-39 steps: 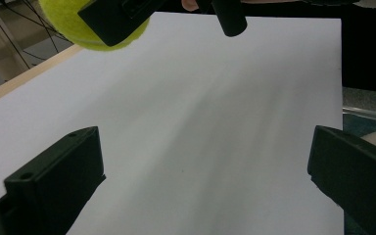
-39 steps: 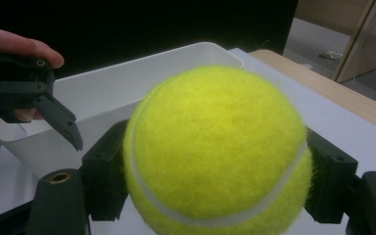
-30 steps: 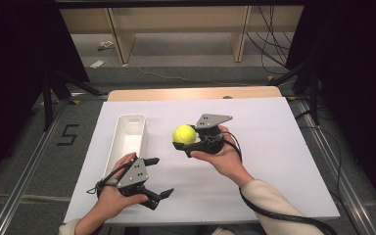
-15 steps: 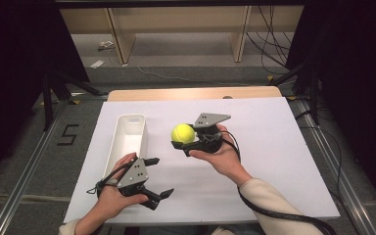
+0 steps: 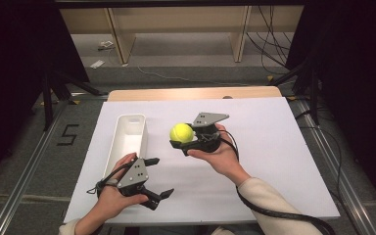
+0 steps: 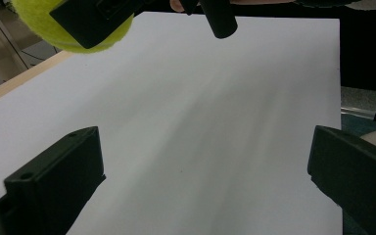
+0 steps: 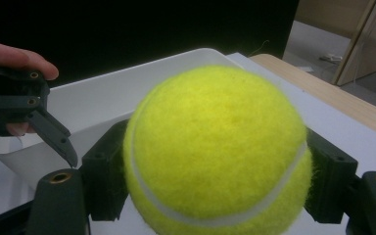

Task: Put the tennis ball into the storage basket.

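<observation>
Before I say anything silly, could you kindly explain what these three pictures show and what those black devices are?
A person sits at a white table and holds a hand-operated claw in each hand. One picture looks down from above; the other two come from small cameras riding on each claw, looking along its black jaws. The right claw is shut on a yellow tennis ball, seen close up in its own view. The left claw is open, holding nothing, near the table's front edge. A white tray lies on the table's left side, beside the ball.
</observation>
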The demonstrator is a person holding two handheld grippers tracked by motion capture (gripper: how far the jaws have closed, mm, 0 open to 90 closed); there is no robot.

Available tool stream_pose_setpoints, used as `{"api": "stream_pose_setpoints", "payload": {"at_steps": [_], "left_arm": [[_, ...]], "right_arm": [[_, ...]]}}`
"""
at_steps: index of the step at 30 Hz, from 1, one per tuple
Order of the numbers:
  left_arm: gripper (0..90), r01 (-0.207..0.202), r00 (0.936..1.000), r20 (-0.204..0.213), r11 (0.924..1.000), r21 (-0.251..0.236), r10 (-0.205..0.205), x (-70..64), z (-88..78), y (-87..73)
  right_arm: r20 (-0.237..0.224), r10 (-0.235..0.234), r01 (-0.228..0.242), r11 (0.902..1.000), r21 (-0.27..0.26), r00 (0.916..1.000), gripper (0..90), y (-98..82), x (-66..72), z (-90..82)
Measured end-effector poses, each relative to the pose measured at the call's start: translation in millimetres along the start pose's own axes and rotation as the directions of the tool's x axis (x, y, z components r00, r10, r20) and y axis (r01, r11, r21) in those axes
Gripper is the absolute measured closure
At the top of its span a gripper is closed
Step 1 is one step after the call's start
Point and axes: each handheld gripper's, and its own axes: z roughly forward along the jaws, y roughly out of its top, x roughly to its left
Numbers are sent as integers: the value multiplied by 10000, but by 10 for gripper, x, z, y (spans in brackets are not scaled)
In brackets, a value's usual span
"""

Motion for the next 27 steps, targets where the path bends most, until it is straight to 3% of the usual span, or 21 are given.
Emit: {"api": "stream_pose_setpoints", "payload": {"at_steps": [27], "left_arm": [[0, 40, 10000, 61, 10000, -1, -40, -6, -2, 1]], "right_arm": [[16, -15, 15, 10000, -55, 10000, 269, 47, 8, 77]]}}
